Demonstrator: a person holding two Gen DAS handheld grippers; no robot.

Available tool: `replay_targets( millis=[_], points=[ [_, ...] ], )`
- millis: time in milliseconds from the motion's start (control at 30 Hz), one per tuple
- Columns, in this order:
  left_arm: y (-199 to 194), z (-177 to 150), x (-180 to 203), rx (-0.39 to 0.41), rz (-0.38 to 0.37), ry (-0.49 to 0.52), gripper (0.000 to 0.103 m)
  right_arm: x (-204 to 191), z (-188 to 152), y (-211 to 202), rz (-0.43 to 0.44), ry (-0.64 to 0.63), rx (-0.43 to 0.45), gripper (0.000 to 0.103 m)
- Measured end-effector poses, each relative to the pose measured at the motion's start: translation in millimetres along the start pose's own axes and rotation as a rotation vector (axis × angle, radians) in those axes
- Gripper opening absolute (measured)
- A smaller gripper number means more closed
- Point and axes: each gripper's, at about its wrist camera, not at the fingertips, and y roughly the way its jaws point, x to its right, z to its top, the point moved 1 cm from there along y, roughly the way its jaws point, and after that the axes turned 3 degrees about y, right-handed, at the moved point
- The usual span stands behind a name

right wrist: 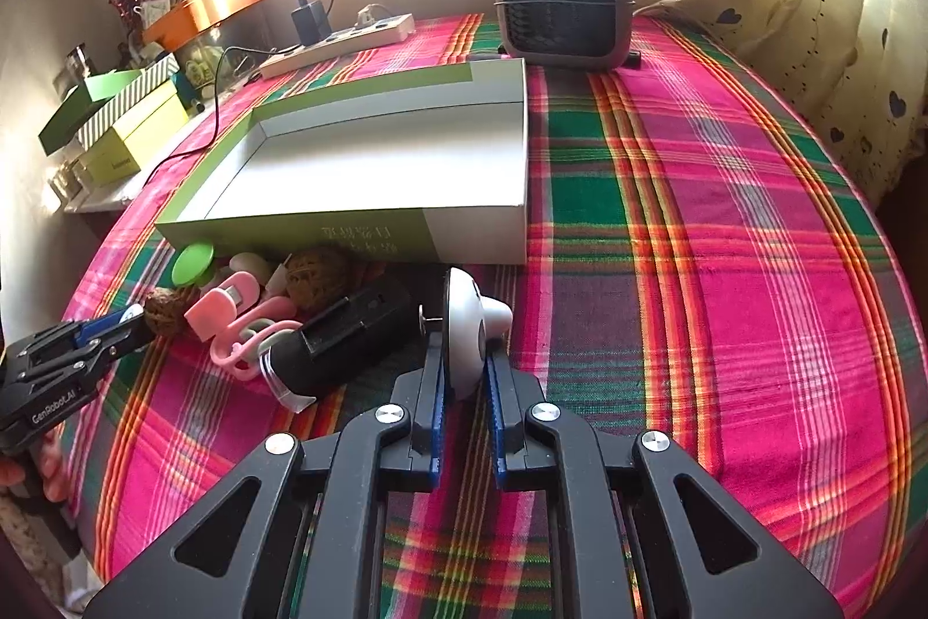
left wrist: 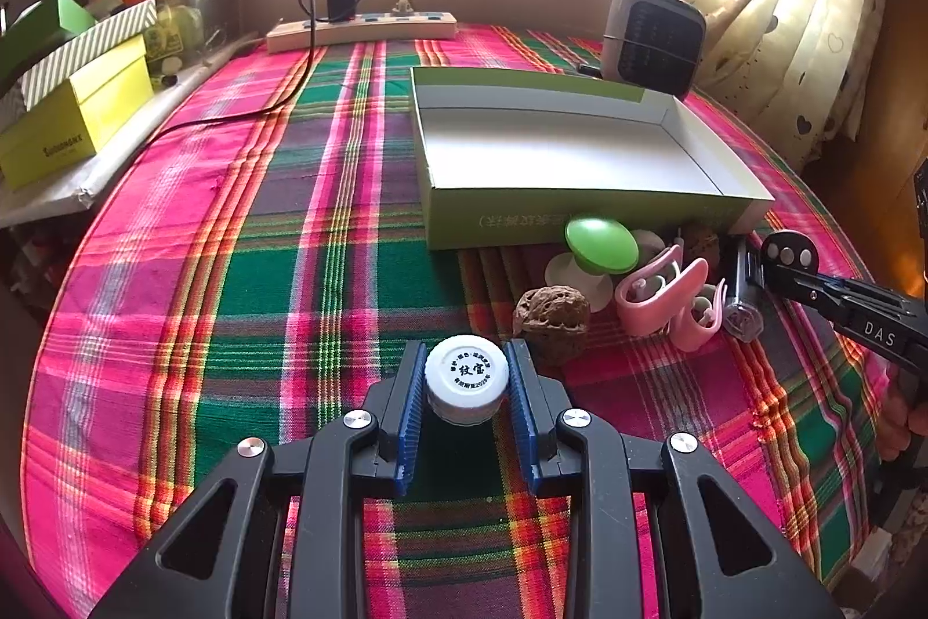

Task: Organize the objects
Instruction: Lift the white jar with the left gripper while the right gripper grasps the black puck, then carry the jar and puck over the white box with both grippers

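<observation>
My left gripper [left wrist: 467, 390] clamps the white jar [left wrist: 466, 381], my right gripper [right wrist: 464, 375] a white disc [right wrist: 464, 335]; lift both clear, set inside the far box [left wrist: 580, 213].

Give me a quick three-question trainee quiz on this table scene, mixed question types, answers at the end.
1. True or false: the open box already holds some of the small items.
2. What does the left gripper hold? A) walnut B) white bottle cap C) pink clip
3. Fill in: the right gripper is shut on a white ____.

Key:
1. False; its bare floor shows.
2. B, the white bottle cap.
3. Suction hook, held on edge.
</observation>
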Motion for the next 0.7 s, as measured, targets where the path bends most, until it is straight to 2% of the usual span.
replay_targets(
  millis=[700],
  points=[
    [-23, 11, 11, 0.046, 0.013, 0.027, 0.025, -9, 3, -19, 0.056, -0.021, 0.053, 0.012]
  ],
)
